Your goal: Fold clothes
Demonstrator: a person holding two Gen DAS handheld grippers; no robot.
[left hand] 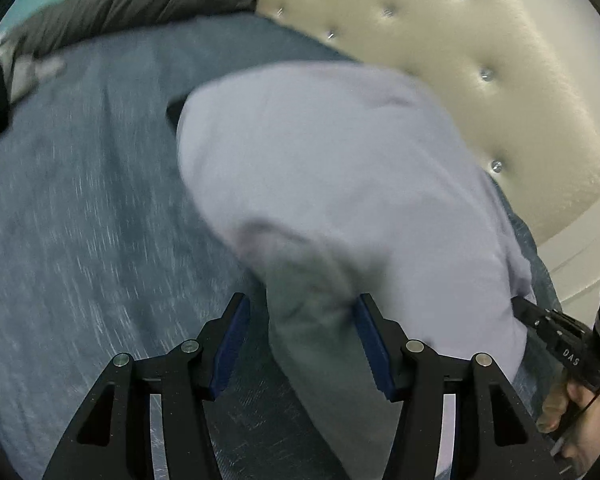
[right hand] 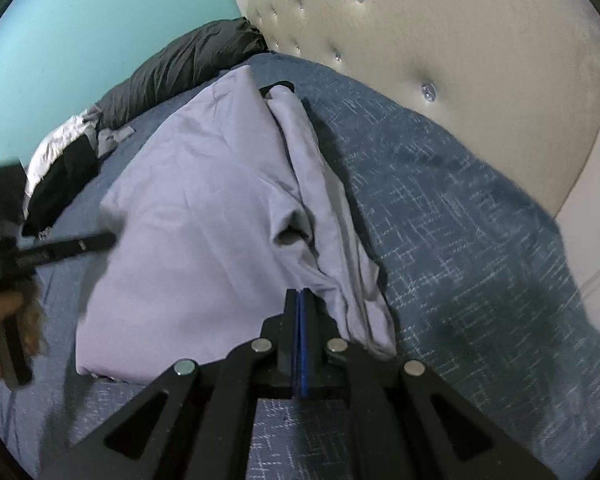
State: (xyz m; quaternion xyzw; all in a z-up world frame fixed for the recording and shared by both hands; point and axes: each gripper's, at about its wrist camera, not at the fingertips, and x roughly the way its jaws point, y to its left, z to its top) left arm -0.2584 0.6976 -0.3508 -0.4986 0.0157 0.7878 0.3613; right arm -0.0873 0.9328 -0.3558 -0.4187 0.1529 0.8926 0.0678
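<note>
Right gripper (right hand: 300,300) is pinching the lilac garment's (right hand: 204,208) near hem; left gripper (left hand: 300,344), jaws wide, is straddling cloth ungripped, risking lopsided folding.

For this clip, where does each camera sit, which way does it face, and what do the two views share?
Left wrist: on the left tongs, jaws apart around a fold of the lavender garment; the right tongs and a hand show at right.
Right wrist: on the right tongs, shut at the garment's edge; the left tongs show at left.
Shared: garment, blue bedspread, tufted headboard, dark pillow.
</note>
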